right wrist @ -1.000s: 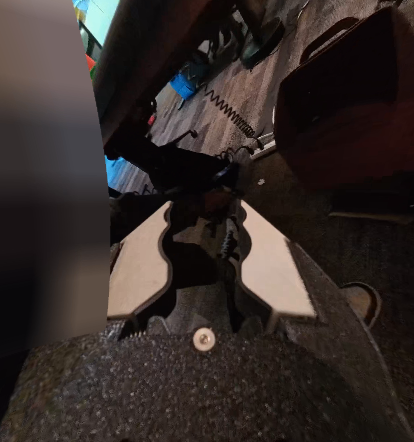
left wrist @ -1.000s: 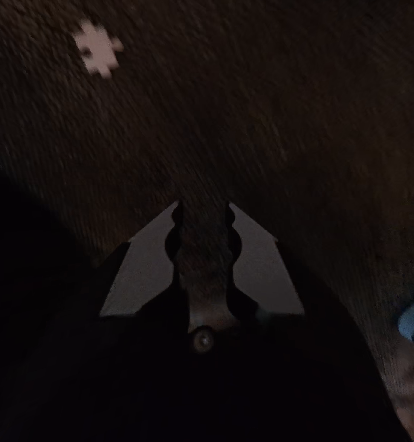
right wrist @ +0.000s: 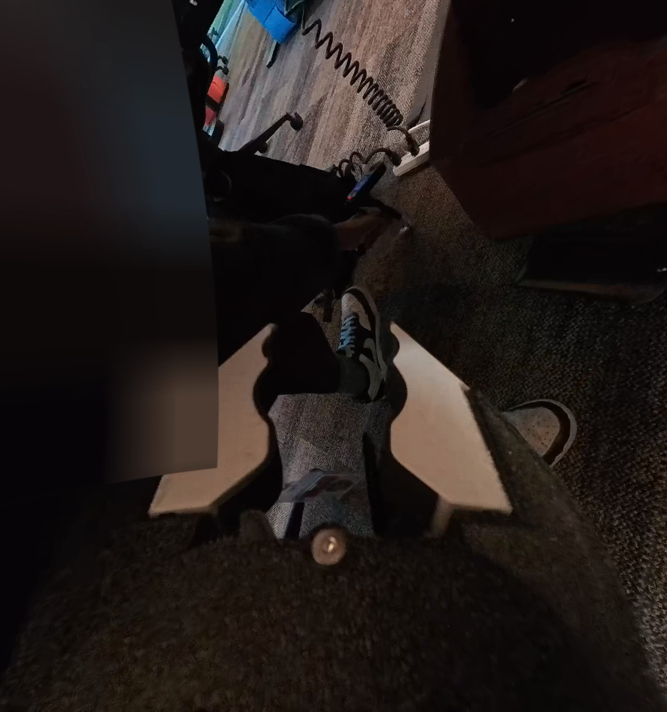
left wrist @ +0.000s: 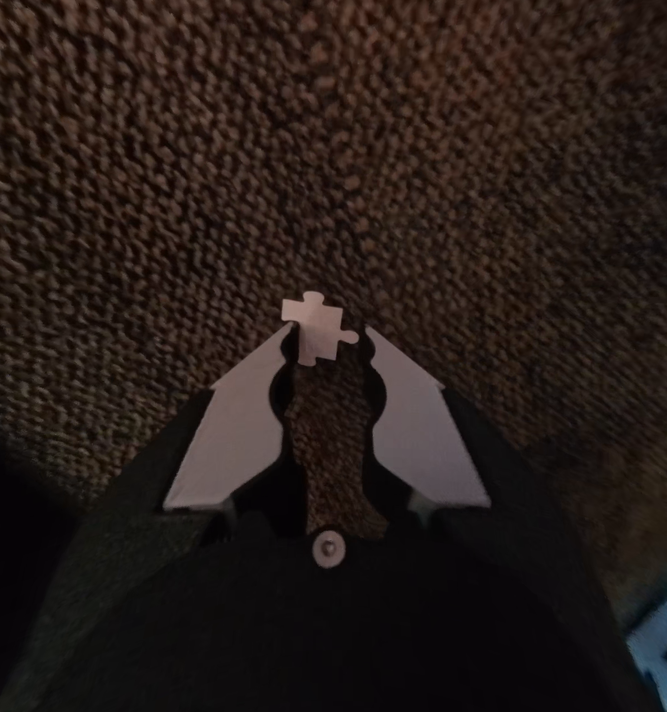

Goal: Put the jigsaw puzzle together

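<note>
Closing in since a second ago, the left gripper (left wrist: pixel 326 331) now straddles the pale puzzle piece (left wrist: pixel 316 333) lying flat on the carpet (left wrist: pixel 324 154), fingers parted and empty; pickup looks next. The right gripper (right wrist: pixel 331 339) hangs open, empty.

A dark, nubby brown carpet (left wrist: pixel 324 154) covers the floor. One pale puzzle piece (left wrist: pixel 316 331) lies flat on it. Elsewhere the carpet carries a coiled black cable (right wrist: pixel 366 84), a white power strip (right wrist: pixel 414 160) and a sneaker (right wrist: pixel 366 346).
</note>
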`<act>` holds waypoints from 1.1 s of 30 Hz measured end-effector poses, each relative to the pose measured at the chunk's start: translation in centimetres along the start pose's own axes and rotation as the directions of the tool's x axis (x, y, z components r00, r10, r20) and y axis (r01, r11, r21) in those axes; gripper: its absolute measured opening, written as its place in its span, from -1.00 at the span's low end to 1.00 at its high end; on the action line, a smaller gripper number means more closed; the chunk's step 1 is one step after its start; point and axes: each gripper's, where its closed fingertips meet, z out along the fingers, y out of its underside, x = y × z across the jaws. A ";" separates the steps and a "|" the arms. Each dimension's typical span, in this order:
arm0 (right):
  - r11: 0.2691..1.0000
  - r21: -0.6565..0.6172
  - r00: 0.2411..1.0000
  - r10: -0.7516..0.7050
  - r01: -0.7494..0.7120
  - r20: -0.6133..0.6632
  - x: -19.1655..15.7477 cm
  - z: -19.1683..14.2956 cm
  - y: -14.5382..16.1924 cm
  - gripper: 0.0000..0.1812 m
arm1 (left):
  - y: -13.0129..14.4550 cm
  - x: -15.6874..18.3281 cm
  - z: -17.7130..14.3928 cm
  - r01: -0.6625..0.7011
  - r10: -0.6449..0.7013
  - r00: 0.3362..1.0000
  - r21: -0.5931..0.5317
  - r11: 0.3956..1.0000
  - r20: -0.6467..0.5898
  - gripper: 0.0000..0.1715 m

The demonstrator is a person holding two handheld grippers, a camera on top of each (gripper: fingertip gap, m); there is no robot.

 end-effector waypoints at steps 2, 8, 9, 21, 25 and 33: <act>1.000 -0.006 1.000 -0.017 0.017 0.005 -0.4 0.2 -0.1 -0.42 | 1.3 3.3 -2.1 -0.031 0.030 0.994 -0.009 0.999 -0.110 -0.64; 0.985 0.116 0.992 -0.129 0.128 -0.001 -2.2 0.2 -3.9 -0.47 | 18.4 21.9 -15.4 -0.484 0.321 0.758 -0.160 0.860 -0.567 -0.64; 0.970 0.172 0.985 -0.170 0.170 -0.014 -2.8 -0.1 -5.3 -0.47 | 22.4 25.2 -18.8 -0.556 0.334 0.689 -0.173 0.813 -0.643 -0.65; 0.709 0.625 0.891 -0.452 0.326 0.049 -13.6 -1.9 -15.9 -0.44 | 30.8 39.5 -60.4 -0.776 0.933 0.240 0.525 0.350 -0.269 -0.64; 0.598 0.687 0.840 -0.542 0.412 -0.032 -17.6 -3.5 -18.6 -0.51 | 19.2 35.5 -73.8 -0.711 0.912 0.406 0.650 0.269 0.067 -0.64; 0.554 0.685 0.782 -0.622 0.473 -0.037 -24.6 -2.4 -27.4 -0.50 | -10.8 31.8 -73.6 -0.784 0.894 0.430 0.543 0.302 0.123 -0.64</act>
